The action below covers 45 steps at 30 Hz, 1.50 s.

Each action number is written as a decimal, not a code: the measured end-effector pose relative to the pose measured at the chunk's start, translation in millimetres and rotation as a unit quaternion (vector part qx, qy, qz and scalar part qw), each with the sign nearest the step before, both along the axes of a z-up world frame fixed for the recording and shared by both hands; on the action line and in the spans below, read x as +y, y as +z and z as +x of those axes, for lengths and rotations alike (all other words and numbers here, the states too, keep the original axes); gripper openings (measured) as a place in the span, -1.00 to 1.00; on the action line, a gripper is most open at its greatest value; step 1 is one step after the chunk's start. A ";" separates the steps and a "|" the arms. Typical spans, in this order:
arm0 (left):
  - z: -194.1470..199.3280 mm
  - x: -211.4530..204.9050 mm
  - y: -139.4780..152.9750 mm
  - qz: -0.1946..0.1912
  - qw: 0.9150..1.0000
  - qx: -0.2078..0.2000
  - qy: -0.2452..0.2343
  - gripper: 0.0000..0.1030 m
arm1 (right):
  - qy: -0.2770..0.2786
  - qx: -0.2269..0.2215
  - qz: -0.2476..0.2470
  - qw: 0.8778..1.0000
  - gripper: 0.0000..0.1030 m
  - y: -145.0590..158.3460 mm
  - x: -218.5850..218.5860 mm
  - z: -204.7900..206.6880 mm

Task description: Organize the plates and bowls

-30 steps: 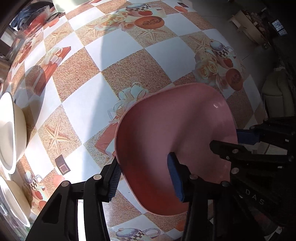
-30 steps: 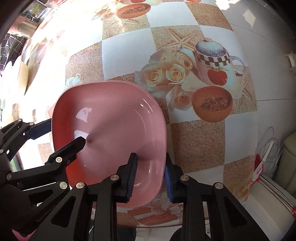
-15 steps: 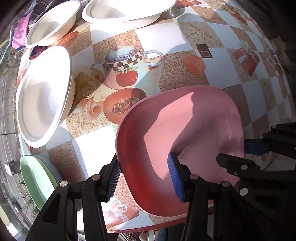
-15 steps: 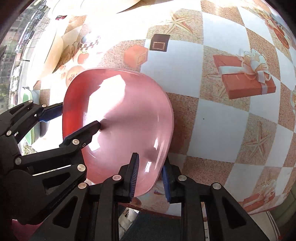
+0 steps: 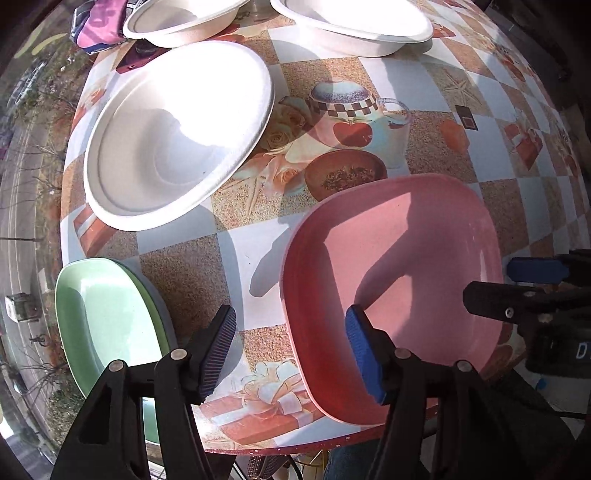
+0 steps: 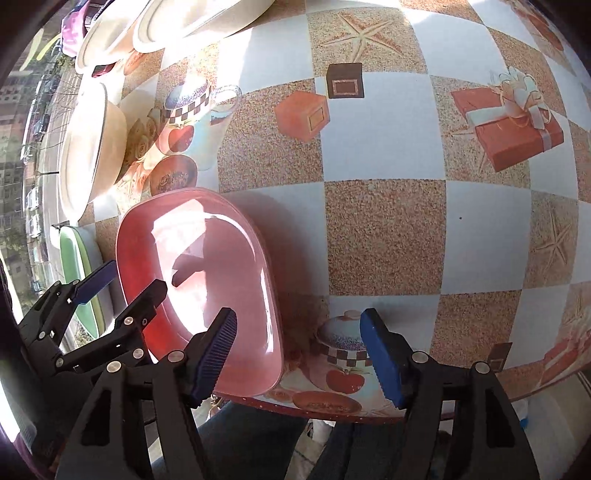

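A pink square-ish bowl (image 5: 399, 277) rests on the patterned table (image 5: 243, 236) close to its front edge. My left gripper (image 5: 291, 354) straddles the bowl's left rim. Its jaws are opening and neither pad presses on the rim. In the right wrist view my right gripper (image 6: 299, 356) straddles the opposite rim of the pink bowl (image 6: 199, 280). One of its fingers is over the bowl's inside and the other over the table; these jaws are opening too, clear of the rim. A green plate (image 5: 103, 321) lies just left of the bowl.
A large white bowl (image 5: 177, 136) sits behind the green plate, with two more white bowls (image 5: 184, 18) (image 5: 351, 22) farther back. A purple cloth (image 5: 99, 22) lies at the far corner. Below the table's edge show a person's jeans-clad legs (image 6: 258, 435).
Both grippers carried the pink bowl across the table to beside the green plate. Since then both jaws have spread off its rim, the right one from a tight pinch.
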<state>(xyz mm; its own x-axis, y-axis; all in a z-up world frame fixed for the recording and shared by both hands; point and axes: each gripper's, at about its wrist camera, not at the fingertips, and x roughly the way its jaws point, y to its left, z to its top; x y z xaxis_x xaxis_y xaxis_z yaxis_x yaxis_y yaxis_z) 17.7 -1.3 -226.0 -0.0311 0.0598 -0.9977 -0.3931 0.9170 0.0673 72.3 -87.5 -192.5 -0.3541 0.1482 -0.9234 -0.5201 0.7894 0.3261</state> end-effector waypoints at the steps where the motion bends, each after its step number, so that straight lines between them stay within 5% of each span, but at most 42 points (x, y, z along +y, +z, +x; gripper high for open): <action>1: -4.8 3.0 -1.1 -0.001 1.000 0.005 0.002 0.28 | 0.010 -0.005 -0.002 1.000 0.38 -0.3 4.9 -2.6; 10: -25.7 11.7 -18.9 -0.001 1.000 -0.002 0.025 0.49 | 0.102 -0.062 -0.043 0.992 0.38 3.7 16.8 -26.0; 16: -36.8 28.3 -25.0 -0.032 0.996 -0.017 0.084 0.56 | 0.120 -0.064 -0.061 0.989 0.38 2.9 23.3 -31.8; 23: -49.9 31.0 -26.8 -0.029 0.995 -0.030 0.087 0.58 | 0.180 -0.086 -0.088 0.976 0.44 -11.7 40.6 -60.1; 26: -55.1 32.6 -28.4 -0.032 0.995 -0.021 0.095 0.79 | 0.146 -0.059 -0.120 0.980 0.97 -33.0 25.4 -55.7; 27: -57.1 34.8 -31.9 -0.034 0.994 -0.014 0.104 0.91 | 0.118 -0.053 -0.119 0.984 1.00 -33.7 19.7 -50.2; 45: -62.5 38.6 -35.8 -0.040 0.992 -0.012 0.117 0.99 | 0.086 -0.051 -0.119 0.988 1.00 -31.4 12.3 -39.7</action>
